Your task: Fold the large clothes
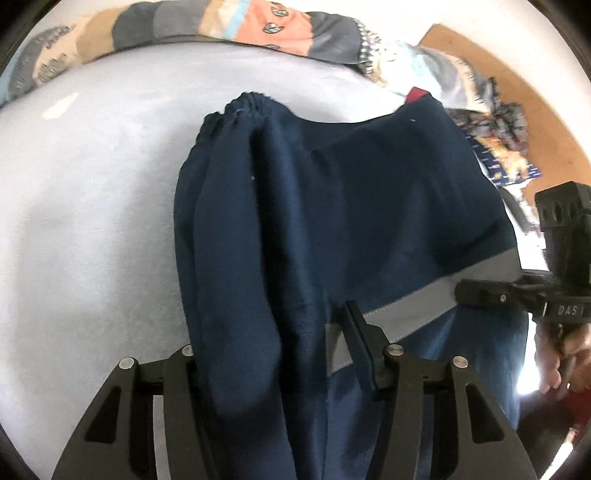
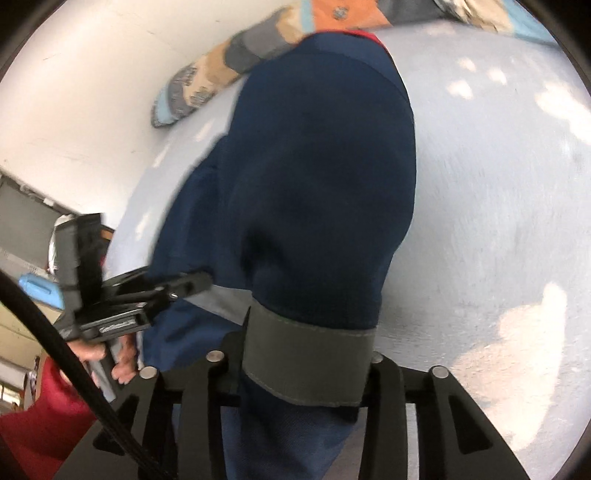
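Both grippers are on the navy garment [image 1: 332,206] here, and it's mid-fold, not finished. The left gripper [image 1: 280,365] has its fingers clamped on a thick bunch of the dark cloth near the grey stripe [image 1: 424,302]; one finger [image 1: 360,347] shows over the fabric, the other is buried under it. The right gripper [image 2: 306,365] pinches a grey-banded edge of the same garment, the band wrapped right across the gap between its fingers. The garment lies draped over the pale blue bed sheet [image 1: 92,206], with its gathered elastic end [image 1: 240,105] pointing away toward the patterned blanket [image 1: 221,22] along the far edge. One lengthwise fold looks made, since the cloth lies doubled with a rounded crease. Left to do, by my reckoning: carry the held end over, lay it down, smooth it flat and let go.
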Demonstrator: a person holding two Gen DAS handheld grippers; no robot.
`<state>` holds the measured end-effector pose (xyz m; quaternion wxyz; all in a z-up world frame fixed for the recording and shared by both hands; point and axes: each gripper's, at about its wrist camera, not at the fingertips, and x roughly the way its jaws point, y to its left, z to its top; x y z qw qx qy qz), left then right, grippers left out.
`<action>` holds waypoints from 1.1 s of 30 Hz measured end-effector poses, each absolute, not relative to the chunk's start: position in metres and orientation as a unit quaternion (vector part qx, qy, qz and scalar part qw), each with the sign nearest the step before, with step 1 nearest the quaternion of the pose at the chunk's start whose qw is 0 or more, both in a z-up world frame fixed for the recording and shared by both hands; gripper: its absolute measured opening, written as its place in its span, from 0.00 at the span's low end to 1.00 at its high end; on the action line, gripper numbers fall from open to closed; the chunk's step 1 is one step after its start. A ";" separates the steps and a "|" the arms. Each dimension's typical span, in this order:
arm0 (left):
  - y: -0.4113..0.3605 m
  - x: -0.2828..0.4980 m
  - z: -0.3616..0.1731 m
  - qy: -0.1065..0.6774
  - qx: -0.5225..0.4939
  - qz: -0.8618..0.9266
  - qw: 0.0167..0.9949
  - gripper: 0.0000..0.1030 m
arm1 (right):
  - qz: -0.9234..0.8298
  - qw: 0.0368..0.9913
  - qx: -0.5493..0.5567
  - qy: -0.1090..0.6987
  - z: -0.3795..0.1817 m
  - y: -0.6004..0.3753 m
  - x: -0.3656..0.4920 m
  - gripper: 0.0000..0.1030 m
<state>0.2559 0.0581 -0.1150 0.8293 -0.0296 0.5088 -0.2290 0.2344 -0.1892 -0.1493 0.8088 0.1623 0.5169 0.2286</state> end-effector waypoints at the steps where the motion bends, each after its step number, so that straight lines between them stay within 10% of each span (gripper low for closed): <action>1: 0.060 0.258 -0.118 0.508 -0.041 -0.219 0.832 0.62 | 0.222 0.810 0.164 0.517 -0.153 -0.190 0.237 0.51; 13: 0.088 0.174 -0.048 0.373 -0.011 -0.142 0.917 0.78 | 0.133 0.915 0.053 0.378 -0.061 -0.174 0.147 0.59; 23: 0.077 0.158 -0.112 0.412 0.056 -0.078 0.906 0.89 | 0.085 0.892 -0.116 0.428 -0.141 -0.100 0.117 0.63; 33: 0.076 0.079 -0.086 0.335 0.053 -0.031 0.940 0.93 | 0.027 0.932 -0.031 0.360 -0.125 -0.094 0.057 0.73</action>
